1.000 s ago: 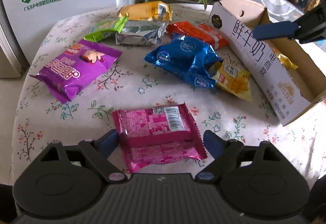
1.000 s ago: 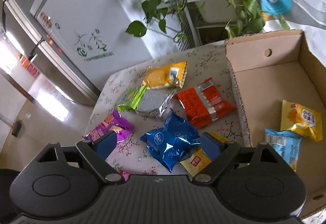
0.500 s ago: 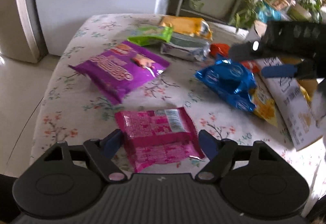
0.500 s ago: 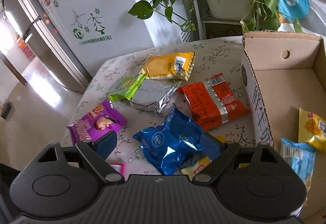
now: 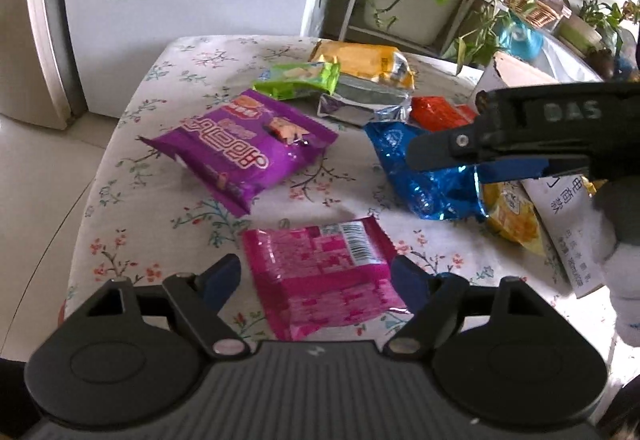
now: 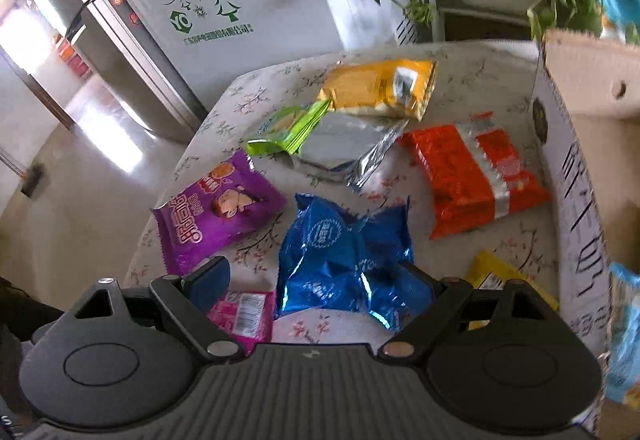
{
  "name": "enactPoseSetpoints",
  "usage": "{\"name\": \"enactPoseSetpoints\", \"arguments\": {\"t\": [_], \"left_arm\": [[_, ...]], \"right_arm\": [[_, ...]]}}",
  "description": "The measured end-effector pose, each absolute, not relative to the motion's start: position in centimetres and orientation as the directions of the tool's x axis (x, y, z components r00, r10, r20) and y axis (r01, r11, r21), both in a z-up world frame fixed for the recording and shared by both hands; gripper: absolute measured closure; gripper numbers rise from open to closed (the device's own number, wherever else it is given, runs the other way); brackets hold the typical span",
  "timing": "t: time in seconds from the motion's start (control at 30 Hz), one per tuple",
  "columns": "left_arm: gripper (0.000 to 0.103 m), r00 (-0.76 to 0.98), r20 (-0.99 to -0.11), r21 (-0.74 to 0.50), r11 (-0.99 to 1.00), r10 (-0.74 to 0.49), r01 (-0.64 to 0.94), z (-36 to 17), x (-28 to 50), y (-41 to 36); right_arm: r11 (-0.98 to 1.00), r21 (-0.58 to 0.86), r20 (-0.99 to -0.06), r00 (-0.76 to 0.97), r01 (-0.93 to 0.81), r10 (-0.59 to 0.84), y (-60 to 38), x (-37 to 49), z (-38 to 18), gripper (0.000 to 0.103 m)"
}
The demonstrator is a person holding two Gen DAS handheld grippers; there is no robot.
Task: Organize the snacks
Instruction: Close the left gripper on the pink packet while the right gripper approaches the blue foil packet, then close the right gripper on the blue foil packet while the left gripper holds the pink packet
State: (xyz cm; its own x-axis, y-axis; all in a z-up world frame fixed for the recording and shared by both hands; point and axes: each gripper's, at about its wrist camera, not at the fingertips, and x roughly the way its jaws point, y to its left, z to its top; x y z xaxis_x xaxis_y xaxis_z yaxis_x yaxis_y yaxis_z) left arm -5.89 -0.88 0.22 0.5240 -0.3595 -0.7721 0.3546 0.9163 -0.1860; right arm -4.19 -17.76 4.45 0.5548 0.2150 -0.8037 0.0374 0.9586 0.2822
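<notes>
A round table (image 5: 132, 175) under a soft floral cloth spreads ahead of both grippers. Right of the right gripper's (image 6: 320, 276) jaws stands an open cardboard box (image 6: 576, 175), stiff and printed along its white side. The right jaws are spread wide, with a crinkled, glossy blue foil bag (image 6: 344, 252) lying between them, not gripped. Beyond its left finger lies a smooth purple pillow pack (image 6: 216, 211); farther ahead sit a flat orange-red packet (image 6: 472, 175), a silver foil pack (image 6: 340, 147), a yellow bag (image 6: 380, 83) and a slim green packet (image 6: 288, 127). The left gripper (image 5: 318, 274) is likewise wide open, a flat rectangular pink wrapper (image 5: 324, 268) lying between its fingers.
</notes>
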Motion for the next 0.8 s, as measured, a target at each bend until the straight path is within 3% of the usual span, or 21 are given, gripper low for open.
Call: {"name": "enactPoseSetpoints", "arguments": {"t": [0.5,0.6,0.8], "left_arm": [[0.001,0.534,-0.786,-0.065,0.902,-0.311,0.428,-1.0,-6.3,-3.7],[0.0,0.561,-0.78,0.01,0.89,-0.278,0.455,-1.4,-6.6,-4.6],[0.001,0.564,-0.776,0.001,0.893,-0.283,0.45,-1.5,-6.6,-4.4]], "right_arm": [[0.973,0.203,-0.845,0.522,0.112,0.117,-16.7,-2.3,1.5,0.01],[0.977,0.183,-0.843,0.528,0.106,0.101,-16.5,-2.2,1.3,0.009],[0.98,0.172,-0.841,0.533,0.103,0.091,-16.4,-2.0,1.2,0.01]]}}
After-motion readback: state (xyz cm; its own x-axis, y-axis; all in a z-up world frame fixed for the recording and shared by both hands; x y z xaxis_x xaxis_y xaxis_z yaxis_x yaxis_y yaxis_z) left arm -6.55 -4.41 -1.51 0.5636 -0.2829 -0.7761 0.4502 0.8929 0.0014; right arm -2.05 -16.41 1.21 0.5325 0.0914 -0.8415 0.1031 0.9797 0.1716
